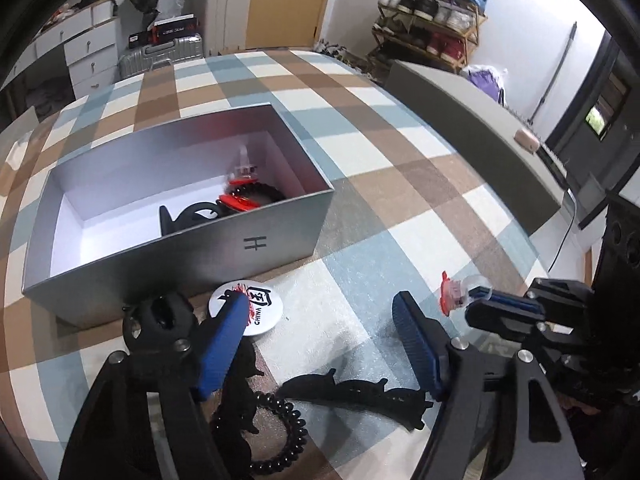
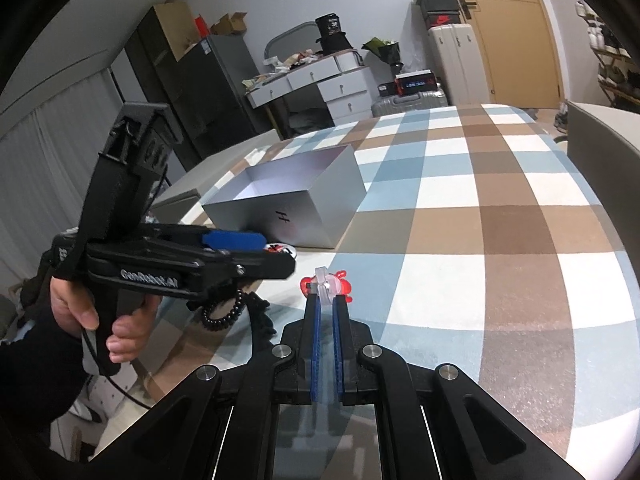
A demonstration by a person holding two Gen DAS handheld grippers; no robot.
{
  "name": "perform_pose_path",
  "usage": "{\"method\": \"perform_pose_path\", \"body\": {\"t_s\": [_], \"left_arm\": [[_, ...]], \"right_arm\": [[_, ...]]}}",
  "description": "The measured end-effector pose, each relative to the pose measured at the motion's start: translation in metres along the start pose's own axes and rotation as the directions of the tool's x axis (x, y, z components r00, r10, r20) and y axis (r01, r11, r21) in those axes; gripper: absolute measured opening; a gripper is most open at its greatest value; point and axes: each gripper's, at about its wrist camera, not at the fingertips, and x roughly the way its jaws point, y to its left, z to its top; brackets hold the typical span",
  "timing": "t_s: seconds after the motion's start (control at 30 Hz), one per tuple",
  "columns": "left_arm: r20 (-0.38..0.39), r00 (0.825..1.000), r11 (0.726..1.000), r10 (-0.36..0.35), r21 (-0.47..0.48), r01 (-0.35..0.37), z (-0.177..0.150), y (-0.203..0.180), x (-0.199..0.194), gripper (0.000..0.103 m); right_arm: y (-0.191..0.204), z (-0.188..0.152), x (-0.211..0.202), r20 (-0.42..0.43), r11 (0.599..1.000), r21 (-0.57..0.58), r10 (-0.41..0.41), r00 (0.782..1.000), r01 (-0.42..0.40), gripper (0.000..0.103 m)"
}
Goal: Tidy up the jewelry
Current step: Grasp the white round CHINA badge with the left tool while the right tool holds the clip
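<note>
Here, right tool (image 2: 328,300) grips clear-red clip (image 2: 326,282).

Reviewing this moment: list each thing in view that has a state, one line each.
Grey box: open, no lid, some pieces inside.
Left claw: open, nothing between its pads.
Right claw: shut on red-and-clear clip.
Black bead bracelet: on the bedspread, outside the box.
Round badge: flat beside the box.

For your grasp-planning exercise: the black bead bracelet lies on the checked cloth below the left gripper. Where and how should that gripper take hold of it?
Grip the bare arc of the black bead bracelet on the side away from the black hair claw, which covers its other side. It lies flat, so the left gripper, now open, should probably come from above, one finger inside the ring, one outside, closing across the strand.
</note>
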Motion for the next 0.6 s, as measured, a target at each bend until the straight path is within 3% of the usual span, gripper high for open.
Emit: {"method": "perform_pose_path", "body": {"t_s": [0.07, 0.3, 0.6], "left_arm": [[-0.008, 0.999, 0.999, 0.054, 0.004, -0.054, 0.002, 0.002, 0.004, 0.070], [-0.038, 0.991, 0.992, 0.125, -0.008, -0.125, 0.006, 0.010, 0.011, 0.070], [-0.058, 0.981, 0.983, 0.183, 0.041, -0.181, 0.004, 0.007, 0.017, 0.068]], "right_arm": [[0.000, -0.001, -0.001, 0.006, 1.000, 0.001, 0.000, 1.000, 0.000, 0.005], [0.001, -0.002, -0.005, 0.014, 1.000, -0.002, 0.004, 1.000, -0.004, 0.005], [0.003, -0.002, -0.007, 0.015, 1.000, -0.007, 0.004, 1.000, -0.004, 0.005]]}}
